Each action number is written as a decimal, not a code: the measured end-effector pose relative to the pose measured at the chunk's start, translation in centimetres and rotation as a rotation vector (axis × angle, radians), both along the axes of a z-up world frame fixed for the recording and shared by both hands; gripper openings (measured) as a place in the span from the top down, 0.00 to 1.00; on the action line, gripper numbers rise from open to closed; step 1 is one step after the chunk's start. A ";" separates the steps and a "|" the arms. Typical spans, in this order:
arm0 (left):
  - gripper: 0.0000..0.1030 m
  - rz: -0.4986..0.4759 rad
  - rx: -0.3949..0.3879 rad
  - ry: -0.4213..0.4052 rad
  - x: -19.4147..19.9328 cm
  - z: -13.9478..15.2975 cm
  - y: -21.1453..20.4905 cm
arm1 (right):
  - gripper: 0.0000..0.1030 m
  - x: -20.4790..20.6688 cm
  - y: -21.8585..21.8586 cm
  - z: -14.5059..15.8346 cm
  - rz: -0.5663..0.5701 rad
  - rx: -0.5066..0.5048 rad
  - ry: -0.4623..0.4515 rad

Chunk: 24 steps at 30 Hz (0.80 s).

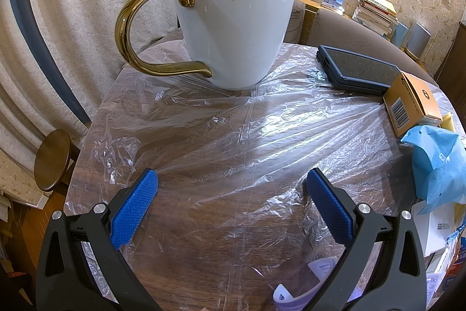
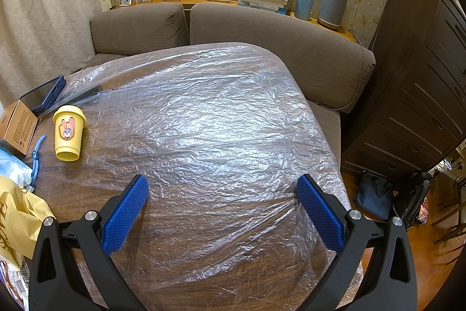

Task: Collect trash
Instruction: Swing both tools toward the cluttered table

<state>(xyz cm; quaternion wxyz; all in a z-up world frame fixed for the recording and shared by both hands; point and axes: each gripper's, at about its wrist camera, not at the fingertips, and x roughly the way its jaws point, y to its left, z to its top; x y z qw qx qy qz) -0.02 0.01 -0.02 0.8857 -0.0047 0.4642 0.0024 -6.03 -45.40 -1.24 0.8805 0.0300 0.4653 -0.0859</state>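
Observation:
A clear plastic sheet (image 1: 233,136) covers the wooden table (image 1: 204,238); the right wrist view shows the same plastic sheet (image 2: 204,121) spread wide over the table (image 2: 72,188). My left gripper (image 1: 233,177) hangs open over the sheet, nothing between its blue pads (image 1: 134,209). A white mug (image 1: 236,19) with gold dots and a gold handle stands just beyond it. At the right edge lie a crumpled blue cloth (image 1: 437,165) and an orange carton (image 1: 413,104). My right gripper (image 2: 222,182) is open and empty. A yellow toy cup (image 2: 68,133) stands to its left.
A dark tablet (image 1: 358,69) lies behind the carton. Papers and a yellow bag (image 2: 17,220) pile up at the table's left in the right wrist view. A brown sofa (image 2: 262,34) runs behind the table, a dark cabinet (image 2: 422,77) stands right, and a round stool (image 1: 52,159) sits at floor level on the left.

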 end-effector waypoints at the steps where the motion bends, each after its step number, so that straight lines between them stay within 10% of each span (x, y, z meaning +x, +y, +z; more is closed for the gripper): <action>1: 0.01 0.000 0.000 0.000 0.0 0.0 0.0 | 0.04 0.0 0.0 0.0 0.000 0.000 0.000; 12: 0.01 -0.014 -0.090 -0.061 -1.6 3.6 1.0 | 0.04 -3.3 2.0 6.4 0.141 -0.019 -0.150; 24: 0.01 -0.345 -0.192 -0.048 -10.7 7.5 -7.6 | 0.04 -7.1 11.6 9.8 0.470 0.012 -0.168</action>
